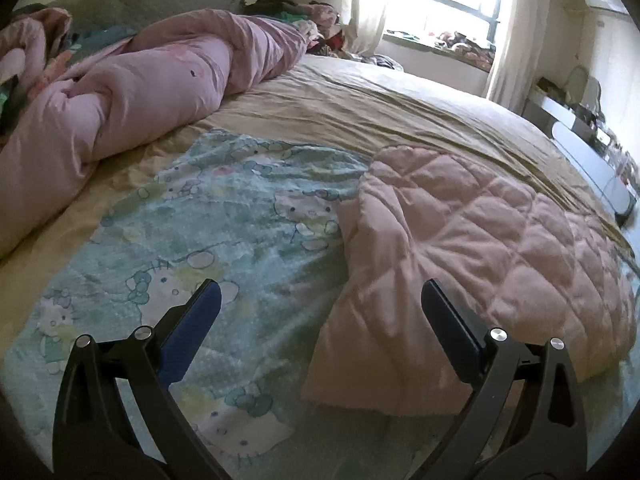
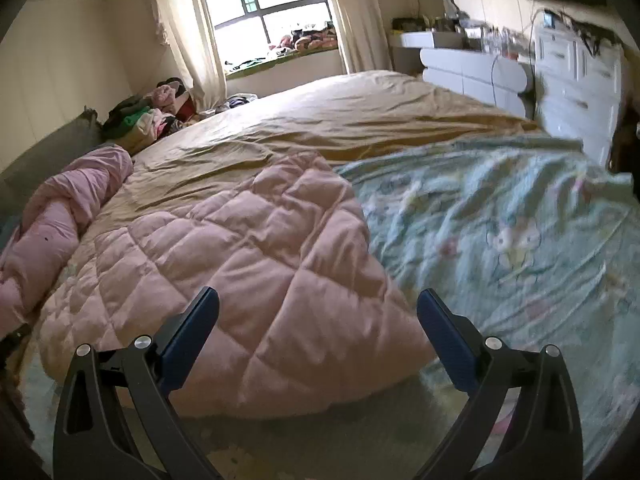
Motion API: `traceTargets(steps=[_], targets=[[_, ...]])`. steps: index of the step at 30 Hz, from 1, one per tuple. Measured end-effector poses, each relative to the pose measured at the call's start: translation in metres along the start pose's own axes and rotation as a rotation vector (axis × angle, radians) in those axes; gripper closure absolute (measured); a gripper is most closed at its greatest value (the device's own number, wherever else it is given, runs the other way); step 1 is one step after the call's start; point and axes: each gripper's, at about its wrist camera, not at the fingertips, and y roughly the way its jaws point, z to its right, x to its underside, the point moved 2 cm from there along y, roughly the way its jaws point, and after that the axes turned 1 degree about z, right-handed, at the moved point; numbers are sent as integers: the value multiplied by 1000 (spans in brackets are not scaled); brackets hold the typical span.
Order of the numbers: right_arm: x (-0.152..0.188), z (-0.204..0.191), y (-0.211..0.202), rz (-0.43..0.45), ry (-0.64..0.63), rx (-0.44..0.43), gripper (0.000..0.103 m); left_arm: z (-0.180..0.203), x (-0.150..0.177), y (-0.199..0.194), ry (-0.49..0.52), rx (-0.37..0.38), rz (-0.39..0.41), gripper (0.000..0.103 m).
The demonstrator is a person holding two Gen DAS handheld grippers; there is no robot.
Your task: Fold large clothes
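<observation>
Left gripper point(image 1: 320, 304): jaws spread wide, nothing between, hovering above folded corner of pink quilt point(image 1: 472, 248). Right gripper point(image 2: 318, 312): likewise wide, empty, above quilt's near edge. Neither touches fabric; likely let go so fold stays put. Quilt lies doubled in rough wedge on cartoon sheet point(image 1: 224, 216), near bed's front edge, handy for next fold. Rolled pink duvet point(image 1: 132, 92) pushed far left, clear of work area.

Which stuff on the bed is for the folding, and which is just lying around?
For the folding:
pink quilted coat
green cartoon sheet it lies on
left gripper and right gripper, both open and empty

Just lying around:
rolled pink duvet
clothes pile by the wall
white dresser
</observation>
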Motion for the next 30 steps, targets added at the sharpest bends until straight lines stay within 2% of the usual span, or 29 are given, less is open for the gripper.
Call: traceTargets(steps=[4,9,15,22,24,27,30], targets=[[15,10,-3,-33,51,-15,4,2,10,0,7,20,-24,9],[31,25,-2,-89,142,-51,4,-2,21,10,-50,82,-79,9],[44,29,3,-134,174,-73,4,1,30,14,-65,116,-116,9],[47,31,32,-231,276,-165,4,1,41,31,-98,159,-171,9],[49,33,44,-253,317,-165,4,0,43,38,-115,176,-178,9],[47,31,57,-258,299,-160,4,-1,43,48,-128,194,-191,8],[43,36,67,-262,357,-191,4,-1,43,57,-148,219,-209,8]])
